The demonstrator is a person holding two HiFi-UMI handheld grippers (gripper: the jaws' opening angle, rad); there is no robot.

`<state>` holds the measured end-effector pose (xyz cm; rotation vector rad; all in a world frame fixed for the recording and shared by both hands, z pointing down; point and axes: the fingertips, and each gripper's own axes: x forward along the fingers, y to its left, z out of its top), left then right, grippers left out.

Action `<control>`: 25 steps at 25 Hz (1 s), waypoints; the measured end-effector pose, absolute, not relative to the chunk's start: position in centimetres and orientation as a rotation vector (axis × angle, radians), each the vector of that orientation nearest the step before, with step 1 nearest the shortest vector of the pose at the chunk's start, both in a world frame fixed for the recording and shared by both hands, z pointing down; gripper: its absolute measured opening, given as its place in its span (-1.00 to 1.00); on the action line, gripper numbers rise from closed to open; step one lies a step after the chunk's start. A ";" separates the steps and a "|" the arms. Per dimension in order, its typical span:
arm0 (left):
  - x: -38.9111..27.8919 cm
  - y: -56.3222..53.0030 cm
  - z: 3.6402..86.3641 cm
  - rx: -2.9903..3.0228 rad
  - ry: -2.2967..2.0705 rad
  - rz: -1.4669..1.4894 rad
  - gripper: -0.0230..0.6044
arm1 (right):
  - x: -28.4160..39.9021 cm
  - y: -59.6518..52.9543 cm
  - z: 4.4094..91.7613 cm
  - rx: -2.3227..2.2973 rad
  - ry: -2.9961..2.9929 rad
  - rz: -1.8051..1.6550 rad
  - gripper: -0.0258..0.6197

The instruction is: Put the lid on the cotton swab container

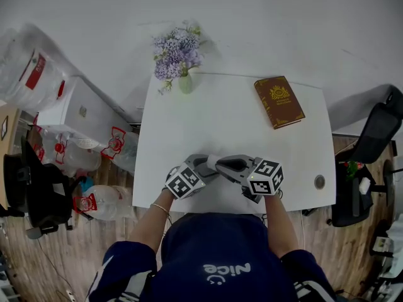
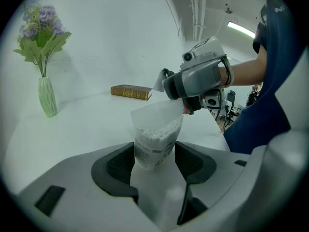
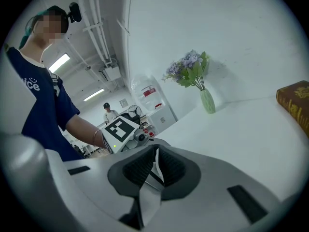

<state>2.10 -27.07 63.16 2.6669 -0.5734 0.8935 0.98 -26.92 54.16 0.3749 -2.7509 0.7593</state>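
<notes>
Head view: white tabletop (image 1: pixel 233 124), flower vase (image 1: pixel 184 80) at the far edge, brown book (image 1: pixel 279 101) far right. A person in a navy shirt has the left hand-held gripper (image 1: pixel 203 163) and the right hand-held gripper (image 1: pixel 217 163) tip to tip over the near part of the tabletop. The container itself can't be made out from up here because the grippers cover it.

Left gripper view: the cotton swab container (image 2: pixel 154 146), clear and packed with white swabs, sits between this gripper's pads. The jaws are drawn in narrow against both of its sides, so it is held. It leans a little. Can't tell whether its base touches the tabletop. The translucent lid (image 2: pixel 157 111) lies over the mouth but tilted, one side high and not seated, with the right hand-held gripper pinching its raised end.

Right gripper view: the jaws are almost together on a thin white edge, which I take to be the lid's rim. The left gripper's marker cube (image 3: pixel 120 129) is just beyond.

Risks, judged from here:
- The lid is skewed, so pushing down now could wedge one side on the rim instead of closing.
- The pinch is on the very edge, so the lid may slip out or flex.
- Pressing on a leaning container could twist it in the left pads and spill swabs.
- Level the lid first.
</notes>
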 end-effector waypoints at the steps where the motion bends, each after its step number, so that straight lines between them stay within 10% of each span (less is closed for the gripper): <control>1: 2.1 -27.1 63.2 2.664 -0.578 0.894 -0.04 | 1.0 -26.8 54.3 0.380 -2.744 0.758 -0.72; 25: 2.1 -26.9 63.3 2.667 -0.635 0.901 -0.04 | 0.5 -26.0 55.8 0.587 -2.591 0.607 -0.73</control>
